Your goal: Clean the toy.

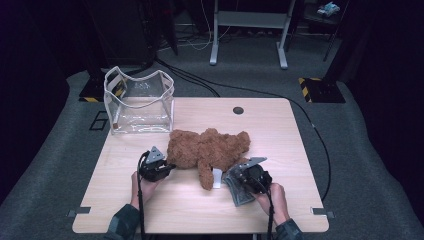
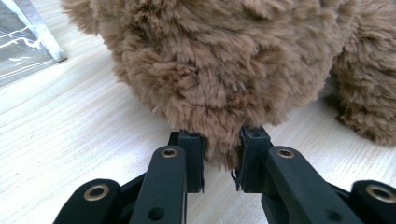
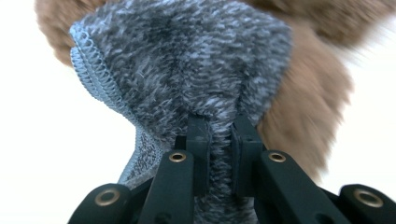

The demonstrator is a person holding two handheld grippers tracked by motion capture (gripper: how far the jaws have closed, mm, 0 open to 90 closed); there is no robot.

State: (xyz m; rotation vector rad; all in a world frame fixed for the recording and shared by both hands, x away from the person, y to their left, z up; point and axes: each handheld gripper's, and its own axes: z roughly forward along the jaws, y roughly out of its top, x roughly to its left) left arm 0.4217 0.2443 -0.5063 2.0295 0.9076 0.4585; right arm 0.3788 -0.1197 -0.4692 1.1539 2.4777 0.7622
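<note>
Brown shaggy plush bear (image 1: pixel 207 150) lies flat mid-tabletop (image 1: pixel 280 130), pale wood grain. Left gripper (image 2: pixel 222 161): black jaws pinch a tuft of its fur at the bear's left end. Right gripper (image 3: pixel 219 154): jaws nipped tight on grey knit cloth (image 3: pixel 187 70) w/ overlocked edge, just beside bear's limb. Clear soft-plastic bag (image 1: pixel 139 102), open-topped, stands at far-left corner.

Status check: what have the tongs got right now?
Left tongs pinch the teddy bear fur. Right tongs clamp grey cloth beside the bear. Clear bag stands apart, nothing blocking.
</note>
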